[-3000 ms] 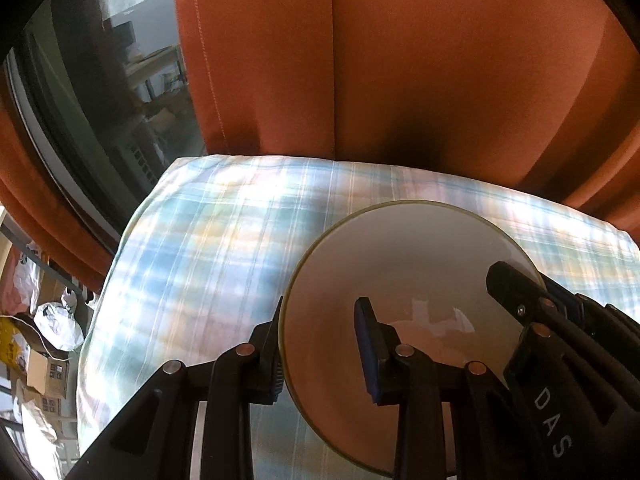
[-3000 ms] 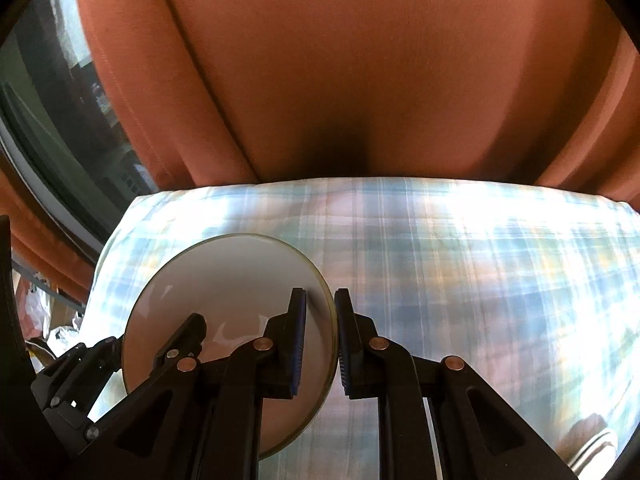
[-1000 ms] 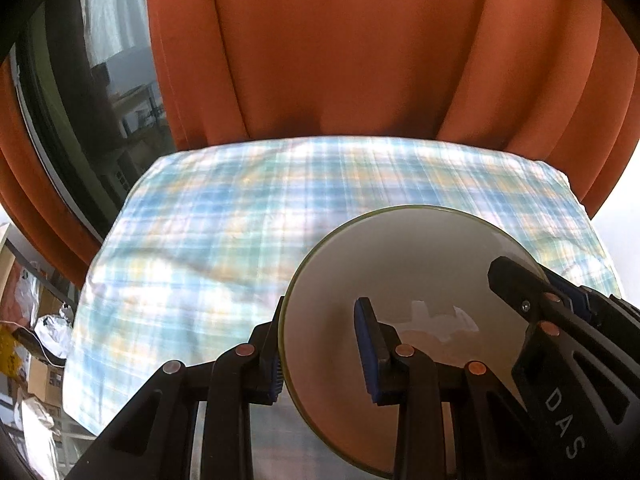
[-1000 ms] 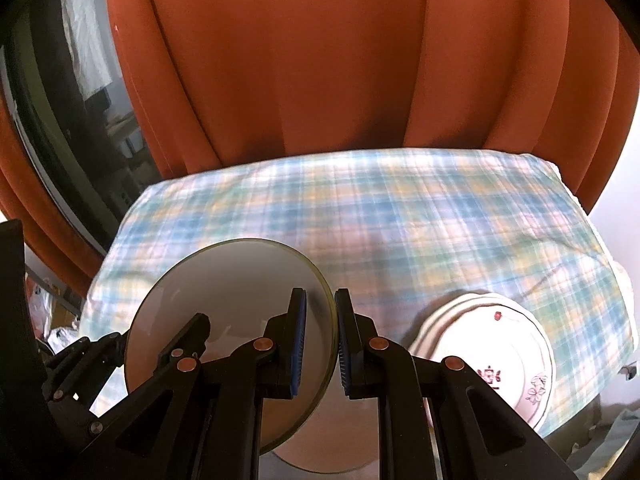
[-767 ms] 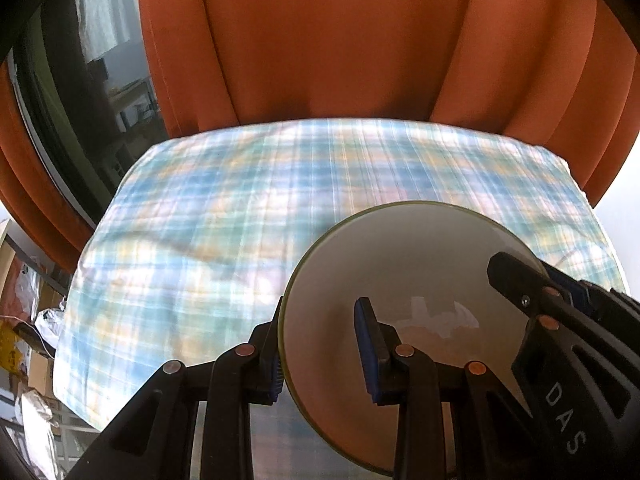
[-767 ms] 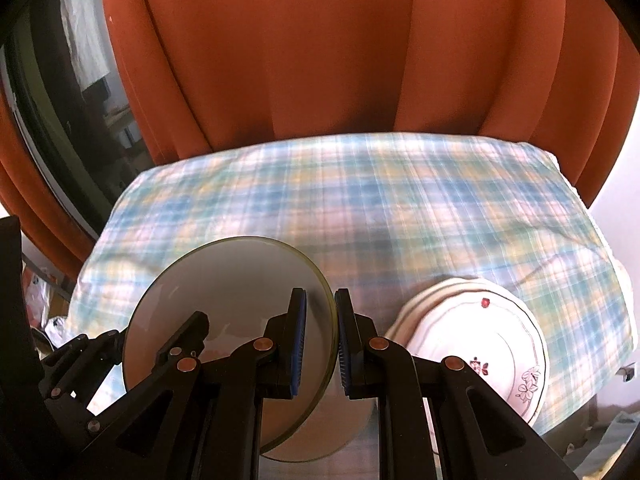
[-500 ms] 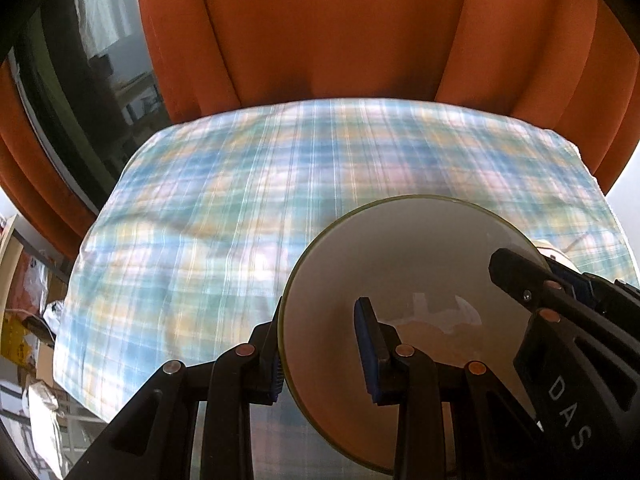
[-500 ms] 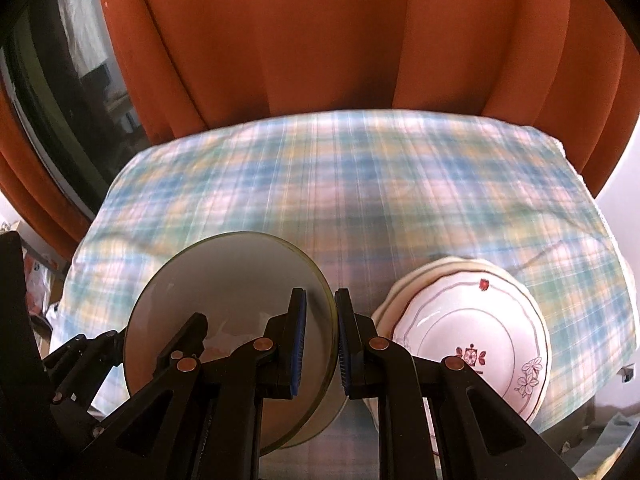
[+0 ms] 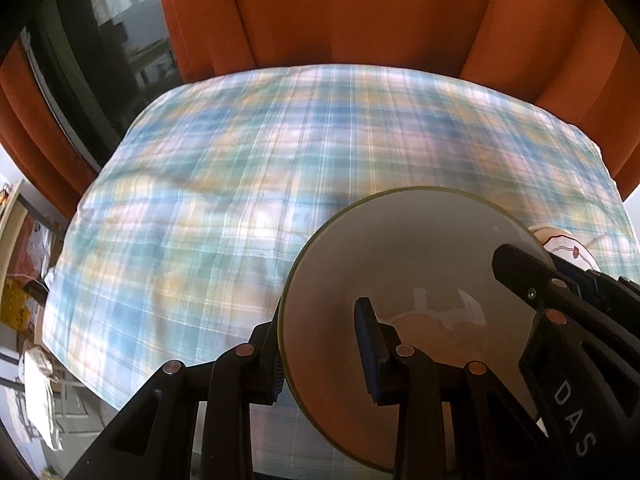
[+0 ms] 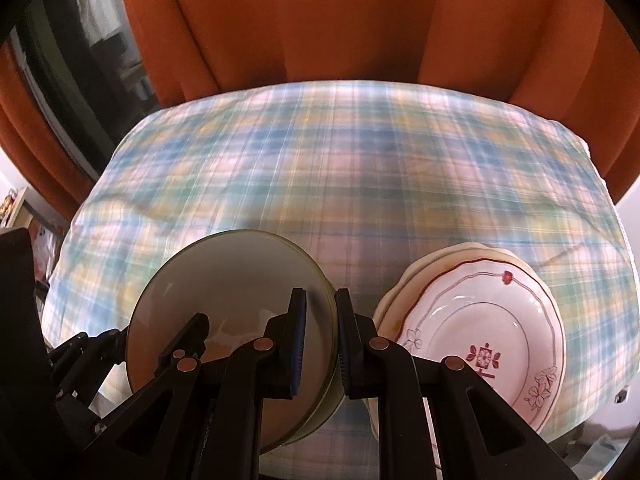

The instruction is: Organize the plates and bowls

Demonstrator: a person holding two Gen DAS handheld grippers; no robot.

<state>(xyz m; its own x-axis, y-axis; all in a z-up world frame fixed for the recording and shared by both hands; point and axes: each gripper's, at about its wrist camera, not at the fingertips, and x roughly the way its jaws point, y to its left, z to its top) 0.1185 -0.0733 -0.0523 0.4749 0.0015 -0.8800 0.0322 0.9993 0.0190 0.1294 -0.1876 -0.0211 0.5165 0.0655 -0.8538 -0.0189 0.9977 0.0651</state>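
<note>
A cream bowl with a green rim point(image 9: 404, 256) point(image 10: 236, 280) is held above the plaid tablecloth by both grippers. My left gripper point(image 9: 320, 348) is shut on its left rim. My right gripper point(image 10: 321, 340) is shut on its right rim. A second bowl's edge point(image 10: 326, 408) shows right under it in the right wrist view. A stack of white plates with red flower patterns point(image 10: 480, 328) lies on the cloth to the right; a sliver of the stack shows in the left wrist view point(image 9: 560, 244).
The table under the blue, green and yellow plaid cloth point(image 10: 360, 160) fills both views. Orange curtains point(image 10: 320, 20) hang behind it. A dark window point(image 9: 100, 40) is at the left. Clutter lies on the floor at the far left point(image 9: 24, 280).
Both grippers have drawn back and up with the bowl, so more of the table shows. The plate stack and the second bowl below have come into view on the right.
</note>
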